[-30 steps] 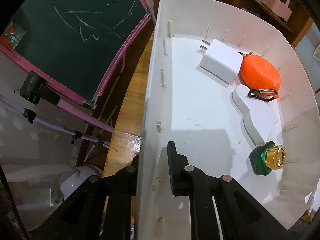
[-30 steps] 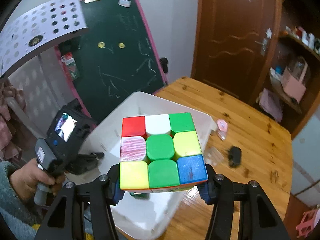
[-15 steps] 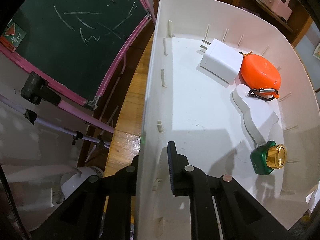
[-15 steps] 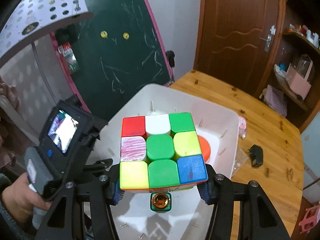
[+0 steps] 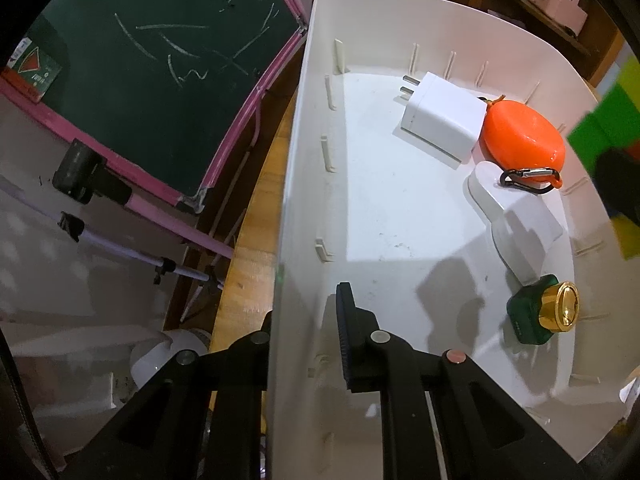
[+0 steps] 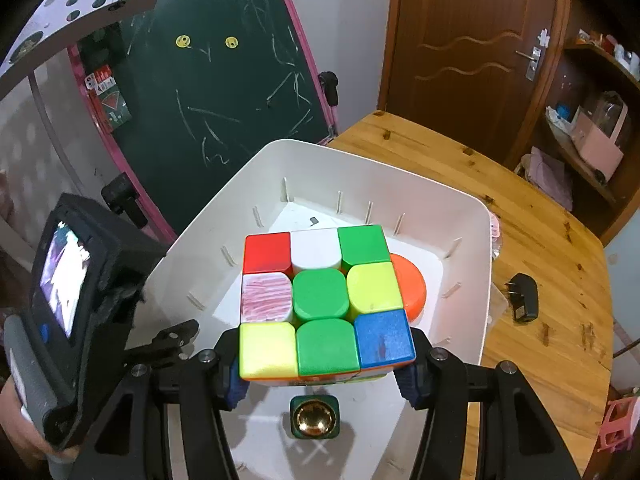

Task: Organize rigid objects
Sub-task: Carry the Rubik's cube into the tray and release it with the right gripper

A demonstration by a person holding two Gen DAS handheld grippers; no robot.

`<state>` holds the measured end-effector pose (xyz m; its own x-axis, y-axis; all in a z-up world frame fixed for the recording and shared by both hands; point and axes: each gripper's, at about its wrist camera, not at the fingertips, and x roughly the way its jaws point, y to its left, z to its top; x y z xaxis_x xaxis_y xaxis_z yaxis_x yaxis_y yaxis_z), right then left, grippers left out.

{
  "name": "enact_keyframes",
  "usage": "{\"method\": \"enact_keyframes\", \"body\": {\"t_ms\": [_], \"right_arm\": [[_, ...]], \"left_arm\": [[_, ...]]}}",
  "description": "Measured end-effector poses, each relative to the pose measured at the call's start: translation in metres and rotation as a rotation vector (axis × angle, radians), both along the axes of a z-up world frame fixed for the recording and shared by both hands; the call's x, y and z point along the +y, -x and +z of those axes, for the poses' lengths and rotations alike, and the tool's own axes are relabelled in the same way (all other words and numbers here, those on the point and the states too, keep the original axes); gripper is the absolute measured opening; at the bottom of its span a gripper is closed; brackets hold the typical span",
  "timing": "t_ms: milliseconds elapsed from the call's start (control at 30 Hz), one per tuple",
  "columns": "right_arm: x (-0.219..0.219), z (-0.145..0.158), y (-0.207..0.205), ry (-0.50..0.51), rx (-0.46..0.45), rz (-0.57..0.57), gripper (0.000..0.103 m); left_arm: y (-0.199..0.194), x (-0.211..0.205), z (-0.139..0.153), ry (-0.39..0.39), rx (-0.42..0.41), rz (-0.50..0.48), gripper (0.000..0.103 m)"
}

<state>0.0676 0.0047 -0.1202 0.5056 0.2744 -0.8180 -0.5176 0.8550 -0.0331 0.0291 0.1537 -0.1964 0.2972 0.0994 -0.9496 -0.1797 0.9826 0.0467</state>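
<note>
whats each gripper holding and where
Right gripper clamps the puzzle cube by two opposite side faces. Left gripper pinches the white bin side wall.

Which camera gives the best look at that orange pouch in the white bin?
The left wrist view: the orange pouch lies whole in the white bin, its clip visible. In the right wrist view the puzzle cube covers most of it, leaving an orange edge.

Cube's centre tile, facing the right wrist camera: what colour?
Green, on the cube held in the right gripper; clearest in the right wrist view.

We count one puzzle cube [image 6: 326,304], four items in one white bin [image 5: 304,160], two chargers: a white charger [image 5: 440,120] and a black charger [image 6: 525,297].
</note>
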Motion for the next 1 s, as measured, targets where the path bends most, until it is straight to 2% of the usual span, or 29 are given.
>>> {"method": "enact_keyframes", "body": {"t_ms": [500, 567, 700, 1000], "right_arm": [[0.017, -0.02, -0.008, 0.074, 0.048, 0.018, 0.059], [0.018, -0.021, -0.007, 0.074, 0.041, 0.017, 0.059], [0.018, -0.017, -0.003, 0.075, 0.008, 0.02, 0.066], [0.008, -0.003, -0.001, 0.048, -0.03, -0.02, 0.066]], "left_arm": [[0.003, -0.007, 0.003, -0.027, -0.024, -0.01, 0.016], [0.003, -0.009, 0.004, -0.037, -0.032, -0.015, 0.016], [0.003, -0.011, 0.006, -0.05, -0.051, -0.027, 0.016], [-0.003, -0.009, 0.008, -0.048, -0.071, -0.049, 0.015]]}}
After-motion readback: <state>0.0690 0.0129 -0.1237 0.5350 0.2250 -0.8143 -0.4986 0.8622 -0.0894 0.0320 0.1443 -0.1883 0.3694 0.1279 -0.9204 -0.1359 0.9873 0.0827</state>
